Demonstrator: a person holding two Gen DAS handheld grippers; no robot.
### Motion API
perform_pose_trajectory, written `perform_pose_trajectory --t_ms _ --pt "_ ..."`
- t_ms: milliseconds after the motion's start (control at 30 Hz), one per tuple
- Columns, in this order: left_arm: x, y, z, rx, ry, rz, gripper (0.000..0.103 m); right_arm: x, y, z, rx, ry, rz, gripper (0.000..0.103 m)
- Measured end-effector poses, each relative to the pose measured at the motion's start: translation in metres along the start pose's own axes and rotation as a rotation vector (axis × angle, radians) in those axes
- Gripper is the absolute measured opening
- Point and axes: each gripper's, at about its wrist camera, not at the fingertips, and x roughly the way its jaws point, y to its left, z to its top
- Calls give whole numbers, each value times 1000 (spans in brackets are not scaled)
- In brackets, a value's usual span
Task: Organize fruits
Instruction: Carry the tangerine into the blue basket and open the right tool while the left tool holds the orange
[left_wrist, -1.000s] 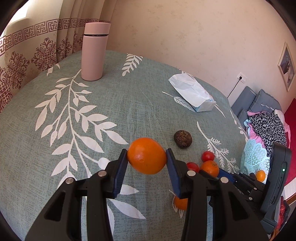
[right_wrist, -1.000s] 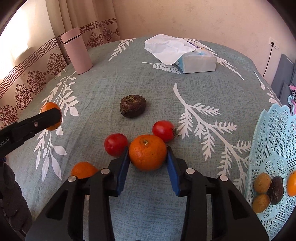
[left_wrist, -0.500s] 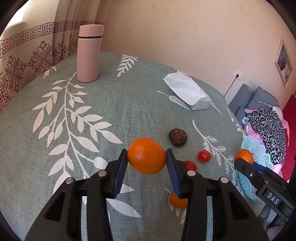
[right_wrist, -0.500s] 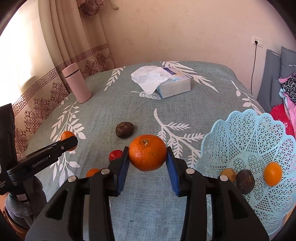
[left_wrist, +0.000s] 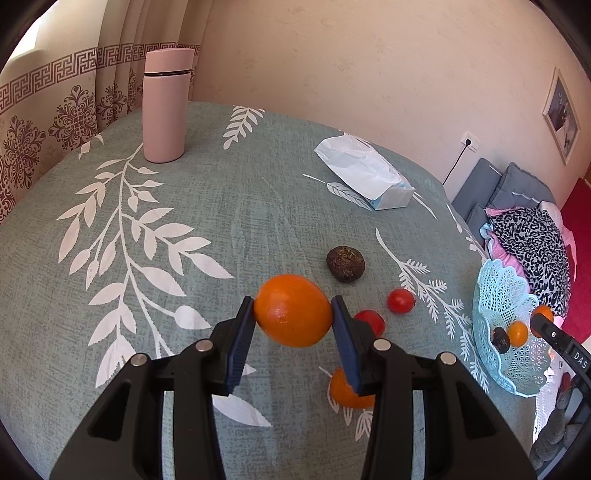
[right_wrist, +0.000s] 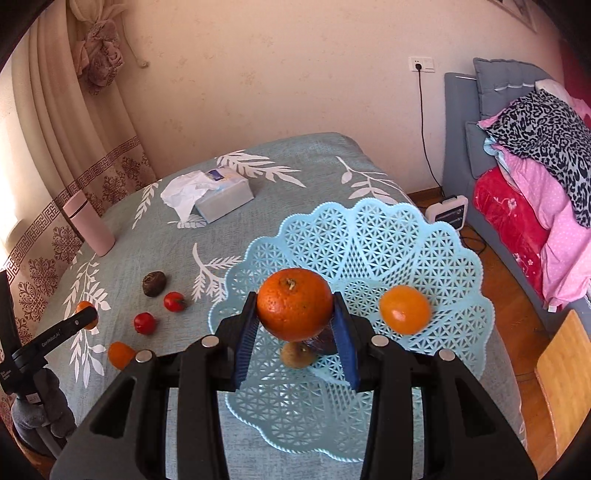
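Observation:
My left gripper (left_wrist: 293, 317) is shut on an orange (left_wrist: 293, 311) held above the table. My right gripper (right_wrist: 295, 314) is shut on another orange (right_wrist: 294, 304) and holds it over the light blue lattice basket (right_wrist: 369, 236). The basket holds a small orange (right_wrist: 404, 309), a yellowish fruit (right_wrist: 295, 355) and a dark fruit partly hidden behind my fingers. On the cloth lie a dark brown fruit (left_wrist: 345, 264), two red tomatoes (left_wrist: 400, 301) (left_wrist: 371, 321) and a small orange (left_wrist: 345, 391).
A pink flask (left_wrist: 164, 107) stands at the table's far left. A tissue box (left_wrist: 365, 177) lies at the back. The basket sits near the table's right edge (left_wrist: 509, 325). A bed with clothes (right_wrist: 535, 155) and a wooden stool (right_wrist: 565, 376) lie beyond.
My right gripper lifted its orange from the table and carried it right, over the basket. My left gripper keeps its orange, shifting only slightly.

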Motion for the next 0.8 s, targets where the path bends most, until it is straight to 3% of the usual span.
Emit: perform_pose_trajectory --t_ms 200,367,433,600,733,800 --pt "0 -3 -1 10 3 -4 42 -4 -33 -13 82 8 -61 40" --pt "0 -6 -2 19 1 -4 43 -9 -39 -22 93 -23 -122 41" --pt "1 -8 -3 27 5 -3 43 -14 -38 -24 83 -63 -164 57" --pt "-1 -16 -5 51 3 -7 43 -34 -32 -24 50 -201 -273 59" --pt "-6 -27 -6 75 5 -32 43 -48 -30 -30 35 -331 -389 79" --pt "-9 -36 -7 97 4 -47 42 -52 -30 -33 27 -366 -429 79"
